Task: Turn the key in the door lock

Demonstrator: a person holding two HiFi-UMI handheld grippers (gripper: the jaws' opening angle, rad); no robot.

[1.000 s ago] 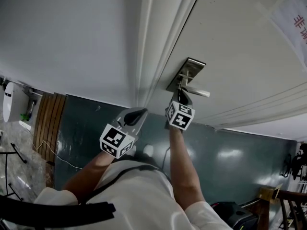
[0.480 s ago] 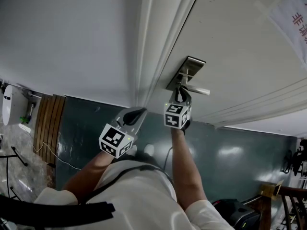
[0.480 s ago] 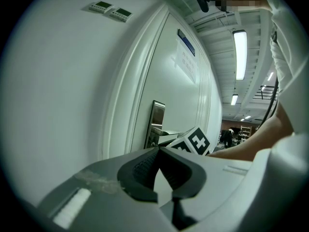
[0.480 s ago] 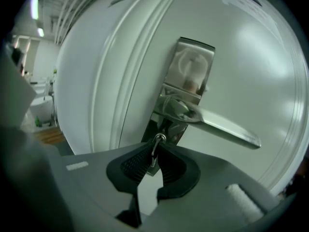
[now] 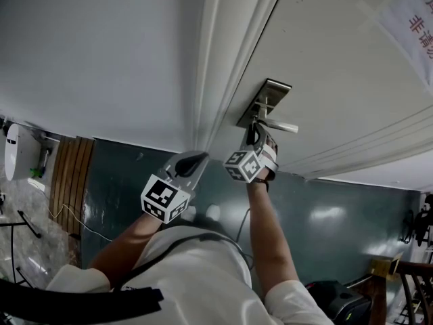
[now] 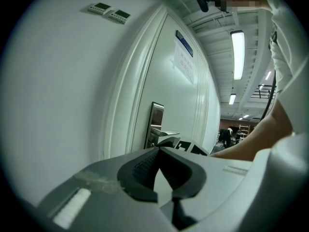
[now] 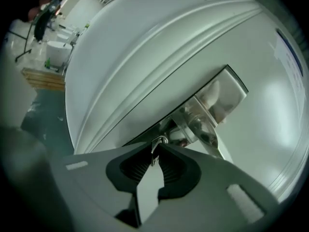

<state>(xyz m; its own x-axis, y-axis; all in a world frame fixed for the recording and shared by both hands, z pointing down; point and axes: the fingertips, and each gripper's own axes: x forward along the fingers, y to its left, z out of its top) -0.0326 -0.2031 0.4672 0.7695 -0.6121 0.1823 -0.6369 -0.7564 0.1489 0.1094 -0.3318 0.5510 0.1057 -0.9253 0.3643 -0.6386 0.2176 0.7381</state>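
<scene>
A steel lock plate (image 5: 264, 102) with a lever handle (image 5: 281, 126) sits on the white door. My right gripper (image 5: 256, 130) is right under the handle, at the keyhole. In the right gripper view the small metal key (image 7: 156, 148) sticks out of the lock plate (image 7: 227, 93), and my right gripper (image 7: 154, 153) pinches its head between the tips. Its jaws have just been opening a little, with the key still between them. My left gripper (image 5: 200, 158) hangs shut and empty beside the door frame. In its own view my left gripper (image 6: 158, 151) faces the lock plate (image 6: 155, 123).
The moulded door frame (image 5: 216, 80) runs left of the lock. A paper sign (image 5: 413, 26) hangs on the door at upper right. A slatted wooden piece (image 5: 67, 175) and a white appliance (image 5: 17, 147) stand at the left on the dark floor. Wall switches (image 6: 108, 11) sit high up.
My right gripper has rolled about its own axis at the lock, its marker cube swinging over to the left. The left gripper has stayed where it was.
</scene>
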